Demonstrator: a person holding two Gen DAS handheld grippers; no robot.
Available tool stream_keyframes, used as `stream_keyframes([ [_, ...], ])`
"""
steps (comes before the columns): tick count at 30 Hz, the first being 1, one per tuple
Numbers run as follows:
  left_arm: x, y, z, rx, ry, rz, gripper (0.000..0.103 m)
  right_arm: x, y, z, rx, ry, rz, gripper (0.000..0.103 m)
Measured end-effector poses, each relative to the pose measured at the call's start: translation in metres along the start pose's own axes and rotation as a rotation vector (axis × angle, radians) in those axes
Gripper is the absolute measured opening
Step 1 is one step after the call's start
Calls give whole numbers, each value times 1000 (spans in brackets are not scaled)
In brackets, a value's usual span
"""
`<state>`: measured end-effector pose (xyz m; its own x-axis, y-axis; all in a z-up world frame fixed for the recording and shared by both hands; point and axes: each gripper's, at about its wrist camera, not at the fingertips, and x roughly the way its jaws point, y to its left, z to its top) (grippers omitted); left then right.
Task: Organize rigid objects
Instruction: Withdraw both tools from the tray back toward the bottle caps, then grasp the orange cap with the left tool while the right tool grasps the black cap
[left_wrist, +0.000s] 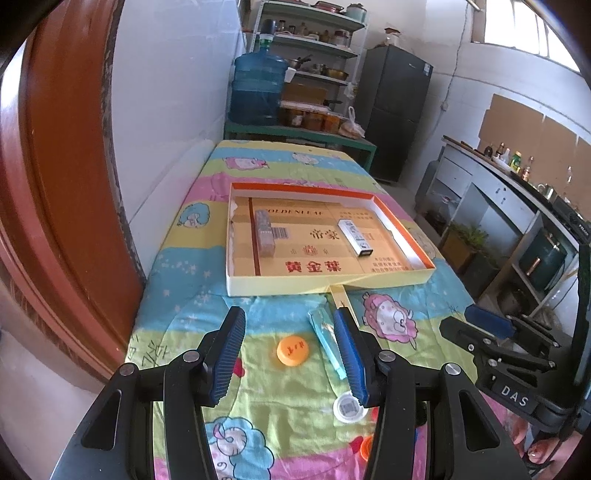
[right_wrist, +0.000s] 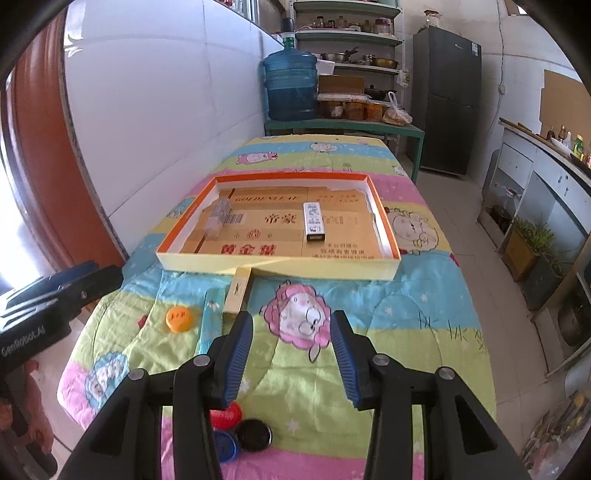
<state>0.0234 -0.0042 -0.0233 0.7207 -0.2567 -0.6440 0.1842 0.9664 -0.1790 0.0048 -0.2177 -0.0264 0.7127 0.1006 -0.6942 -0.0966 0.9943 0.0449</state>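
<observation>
A shallow orange-rimmed cardboard tray (left_wrist: 402, 225) (right_wrist: 388, 225) lies on the cartoon-print cloth. Inside it lie a clear rectangular box (left_wrist: 265, 232) (right_wrist: 218, 216) and a white lighter-like box (left_wrist: 355, 236) (right_wrist: 314, 219). In front of the tray lie a yellow slim box (right_wrist: 238, 291) (left_wrist: 341, 295), a light blue slim box (left_wrist: 327, 338) (right_wrist: 210, 321) and an orange cap (left_wrist: 292, 352) (right_wrist: 179, 318). My left gripper (left_wrist: 291, 354) is open over the orange cap. My right gripper (right_wrist: 291, 358) is open and empty above the cloth.
A white round cap (left_wrist: 349, 406) lies near my left gripper's right finger. Red (right_wrist: 227, 415), black (right_wrist: 253, 435) and blue (right_wrist: 225, 445) caps lie at the near edge. A white wall runs along the left; a green bench with a water jug (right_wrist: 291, 86) stands behind.
</observation>
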Motion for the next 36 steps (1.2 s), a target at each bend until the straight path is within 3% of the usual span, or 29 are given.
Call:
stream_keyframes([
  [15, -7, -14, -54, 42, 35, -112, 52, -9, 1, -61, -20, 46, 27, 43],
  [29, 7, -40, -106, 121, 128, -299, 52, -14, -4, -75, 10, 55, -2, 43],
  [36, 24, -41, -109, 103, 151, -315, 52, -15, -8, -78, 19, 55, -16, 43],
])
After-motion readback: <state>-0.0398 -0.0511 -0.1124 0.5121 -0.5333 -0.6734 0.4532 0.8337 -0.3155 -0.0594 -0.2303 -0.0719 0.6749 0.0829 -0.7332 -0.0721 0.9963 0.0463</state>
